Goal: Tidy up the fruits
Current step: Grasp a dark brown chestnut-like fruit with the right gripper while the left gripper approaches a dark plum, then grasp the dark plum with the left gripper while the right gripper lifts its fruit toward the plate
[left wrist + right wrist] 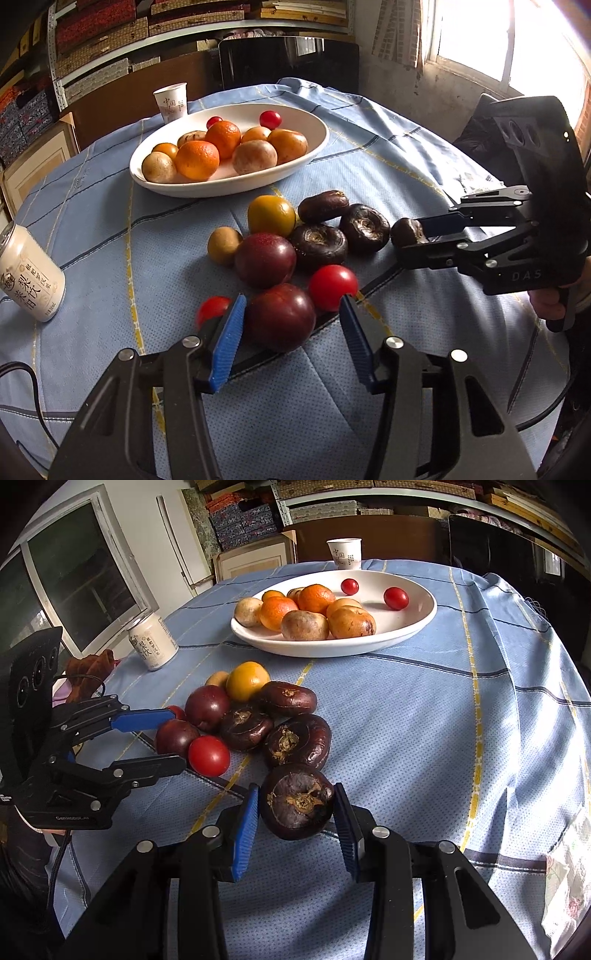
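Observation:
A white oval bowl (310, 147) holds oranges, brown fruits and two cherry tomatoes. On the blue cloth lies a pile: dark plums, water chestnuts, red tomatoes, a yellow fruit (271, 216). My left gripper (293, 306) is open, its blue fingers on either side of a dark plum (280, 317); whether they touch it is unclear. It also shows in the right wrist view (162, 738). My right gripper (295, 805) is shut on a dark water chestnut (297, 801). It also shows in the left wrist view (417, 236), holding the same chestnut (406, 230).
A drink can (27, 273) stands at the left. A paper cup (171, 101) stands behind the bowl. A black chair back (288, 62) and shelves lie beyond the table. A cable (33, 398) runs over the near cloth.

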`<state>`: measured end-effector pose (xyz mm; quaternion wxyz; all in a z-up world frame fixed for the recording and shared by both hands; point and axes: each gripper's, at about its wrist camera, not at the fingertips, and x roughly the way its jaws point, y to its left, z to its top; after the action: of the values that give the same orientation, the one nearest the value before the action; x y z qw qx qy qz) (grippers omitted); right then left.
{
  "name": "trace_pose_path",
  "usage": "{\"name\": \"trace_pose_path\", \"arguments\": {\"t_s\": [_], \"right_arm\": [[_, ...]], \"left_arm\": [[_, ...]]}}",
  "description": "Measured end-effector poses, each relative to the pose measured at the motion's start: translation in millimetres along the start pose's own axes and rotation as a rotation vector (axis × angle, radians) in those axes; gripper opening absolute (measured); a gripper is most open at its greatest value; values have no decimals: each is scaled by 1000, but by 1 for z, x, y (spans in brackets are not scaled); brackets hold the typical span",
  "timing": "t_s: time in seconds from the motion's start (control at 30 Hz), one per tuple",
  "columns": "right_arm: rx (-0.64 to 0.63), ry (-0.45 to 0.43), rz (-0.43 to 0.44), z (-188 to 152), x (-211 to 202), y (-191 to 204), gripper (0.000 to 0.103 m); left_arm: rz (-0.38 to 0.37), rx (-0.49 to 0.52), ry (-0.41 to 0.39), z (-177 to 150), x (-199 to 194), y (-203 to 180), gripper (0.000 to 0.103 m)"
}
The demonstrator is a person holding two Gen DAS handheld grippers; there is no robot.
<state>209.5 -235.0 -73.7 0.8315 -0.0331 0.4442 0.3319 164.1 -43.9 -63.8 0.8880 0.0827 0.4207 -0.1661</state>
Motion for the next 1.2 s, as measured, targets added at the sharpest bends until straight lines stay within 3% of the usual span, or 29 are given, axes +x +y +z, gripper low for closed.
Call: {"name": "trace_pose_path", "arguments": {"t_s": [0.1,0.33,0.53,0.9,1.1,1.2], "right_arm": [[-4,1,-4,0,0,1,40],[-7,3,-9,0,0,1,40],[-8,3,-10,-1,0,2,40],[8,-11,29,1,-3,-1,40],[13,-93,87,5,-15,-3,40],[25,-146,94,11,-20,-5,40]], "left_arm": [[28,6,4,-1,0,1,38],[73,58,21,-5,0,-6,38],[74,-2,89,-6,14,6,38],[-11,-99,14,-5,-6,20,37],[-63,-175,-64,9,-30,36,37],[-53,-168,-80,22,-34,41,37]]}}
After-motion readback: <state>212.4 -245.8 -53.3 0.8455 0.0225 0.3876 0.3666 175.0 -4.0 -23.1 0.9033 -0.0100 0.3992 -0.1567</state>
